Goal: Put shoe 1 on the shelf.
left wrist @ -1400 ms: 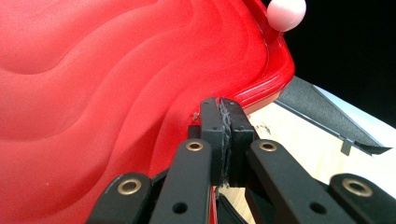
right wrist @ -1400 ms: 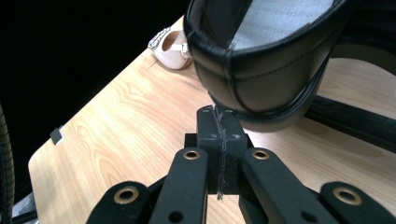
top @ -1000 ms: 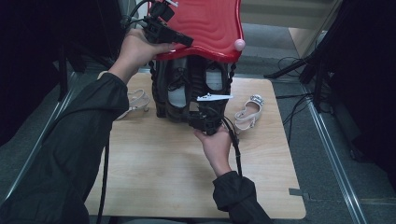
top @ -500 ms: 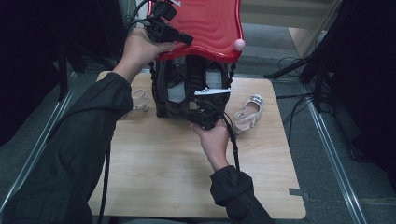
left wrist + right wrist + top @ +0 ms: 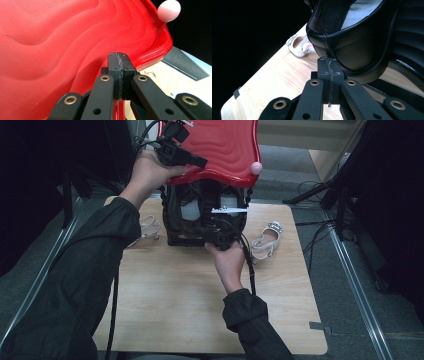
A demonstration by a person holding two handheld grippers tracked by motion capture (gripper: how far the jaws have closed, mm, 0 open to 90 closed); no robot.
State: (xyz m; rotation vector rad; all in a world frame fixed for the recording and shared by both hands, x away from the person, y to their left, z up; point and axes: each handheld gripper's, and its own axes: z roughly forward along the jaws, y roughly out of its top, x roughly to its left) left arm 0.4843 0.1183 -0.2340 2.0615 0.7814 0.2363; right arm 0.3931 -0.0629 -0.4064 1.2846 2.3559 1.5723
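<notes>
Red lid (image 5: pixel 220 150) of the black case (image 5: pixel 177 217) on the tabletop (image 5: pixel 190 295) sits clamped in the left tool (image 5: pixel 121 58), raised, so hold it steady while the right tool (image 5: pixel 329 68), jaws together, draws the black shoe (image 5: pixel 357 42) out slowly.

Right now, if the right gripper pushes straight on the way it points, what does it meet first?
Most likely the black shoe: its heel stands just beyond the shut tips of the right gripper, inside the black basket. The gap is hard to judge.
</notes>
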